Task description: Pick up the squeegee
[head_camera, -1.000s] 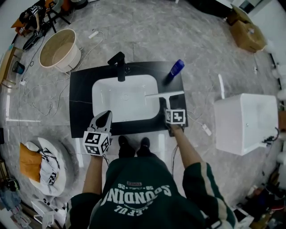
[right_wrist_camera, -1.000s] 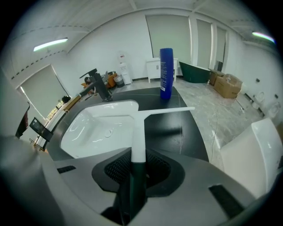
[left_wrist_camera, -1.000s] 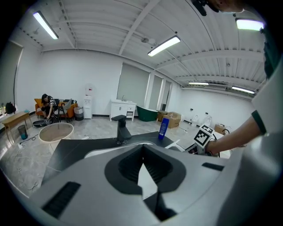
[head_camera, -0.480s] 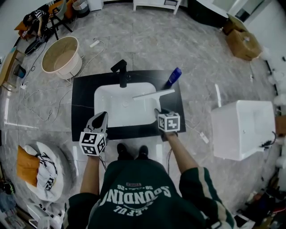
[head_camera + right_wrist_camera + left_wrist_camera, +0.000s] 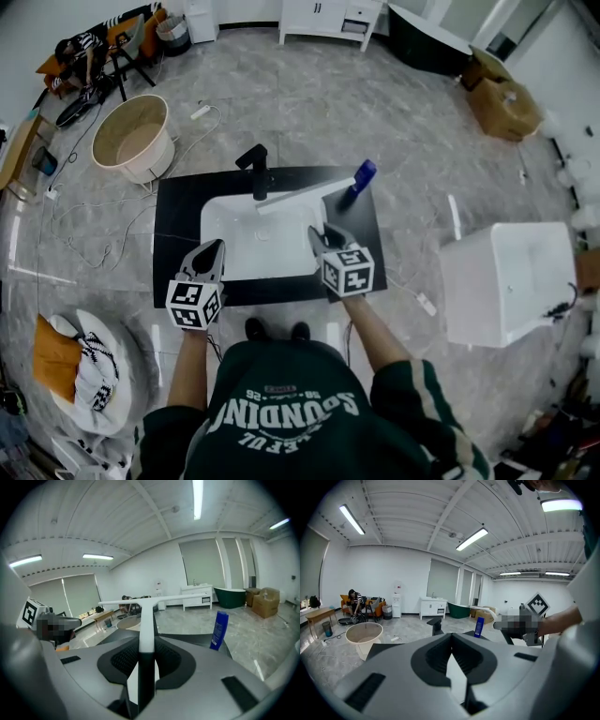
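Observation:
The white squeegee (image 5: pixel 305 195) hangs in the air over the white basin (image 5: pixel 234 246) of the black counter (image 5: pixel 173 234), its blade slanting between the black faucet (image 5: pixel 255 169) and the blue bottle (image 5: pixel 361 178). My right gripper (image 5: pixel 319 236) is shut on its handle. In the right gripper view the handle (image 5: pixel 146 630) runs straight out between the jaws of the right gripper (image 5: pixel 145 667), with the blade crosswise at the far end. My left gripper (image 5: pixel 211 251) hovers at the basin's front left, shut and holding nothing; its tips meet in the left gripper view (image 5: pixel 451 637).
A beige round tub (image 5: pixel 136 136) stands on the floor at the back left, with cables beside it. A white box (image 5: pixel 506 277) is to the right of the counter. Cardboard boxes (image 5: pixel 502 103) lie at the far right. My feet (image 5: pixel 272 330) are at the counter's front edge.
My right gripper has lifted the squeegee up and away from the basin's right rim, towards the faucet. The left gripper has risen slightly.

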The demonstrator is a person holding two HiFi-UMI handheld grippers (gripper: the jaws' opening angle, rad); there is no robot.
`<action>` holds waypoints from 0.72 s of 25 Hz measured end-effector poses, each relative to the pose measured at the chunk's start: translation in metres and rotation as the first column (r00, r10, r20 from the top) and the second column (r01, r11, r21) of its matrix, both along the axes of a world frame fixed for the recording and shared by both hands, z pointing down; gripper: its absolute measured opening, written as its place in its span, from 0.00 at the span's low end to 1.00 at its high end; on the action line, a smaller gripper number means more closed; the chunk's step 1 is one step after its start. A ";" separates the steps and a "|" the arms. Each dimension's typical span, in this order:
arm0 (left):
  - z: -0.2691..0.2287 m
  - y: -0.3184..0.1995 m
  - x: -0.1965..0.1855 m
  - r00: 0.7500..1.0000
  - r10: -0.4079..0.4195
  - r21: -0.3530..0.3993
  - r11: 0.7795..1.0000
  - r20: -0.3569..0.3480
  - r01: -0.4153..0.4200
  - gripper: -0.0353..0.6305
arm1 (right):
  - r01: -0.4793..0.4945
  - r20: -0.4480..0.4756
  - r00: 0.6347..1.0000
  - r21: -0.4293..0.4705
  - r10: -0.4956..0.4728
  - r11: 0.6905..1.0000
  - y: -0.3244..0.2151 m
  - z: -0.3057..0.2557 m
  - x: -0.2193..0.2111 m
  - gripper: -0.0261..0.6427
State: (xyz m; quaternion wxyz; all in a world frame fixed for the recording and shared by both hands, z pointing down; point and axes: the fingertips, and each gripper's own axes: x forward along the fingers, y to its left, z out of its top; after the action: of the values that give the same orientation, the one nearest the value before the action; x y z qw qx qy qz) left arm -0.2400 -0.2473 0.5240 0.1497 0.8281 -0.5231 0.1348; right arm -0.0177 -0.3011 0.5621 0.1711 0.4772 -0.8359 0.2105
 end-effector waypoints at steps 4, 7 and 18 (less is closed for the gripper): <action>-0.007 -0.005 0.000 1.000 -0.001 0.022 1.000 -0.003 0.001 0.06 | 0.000 0.039 0.999 0.093 -0.004 0.996 -0.003 -0.036 -0.007 0.17; -0.013 -0.006 0.001 1.000 0.000 0.036 0.999 -0.004 0.001 0.06 | -0.007 0.056 0.998 0.148 -0.002 0.989 0.000 -0.057 -0.007 0.17; -0.017 -0.009 0.006 1.000 0.004 0.049 0.999 -0.005 -0.004 0.06 | -0.033 0.077 0.997 0.199 0.017 0.979 0.009 -0.071 0.003 0.17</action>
State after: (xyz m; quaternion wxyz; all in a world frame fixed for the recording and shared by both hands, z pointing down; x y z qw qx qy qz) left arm -0.2338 -0.2560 0.5067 0.1307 0.8328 -0.5243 0.1202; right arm -0.0144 -0.2925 0.4912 0.0878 0.4942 -0.8526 0.1452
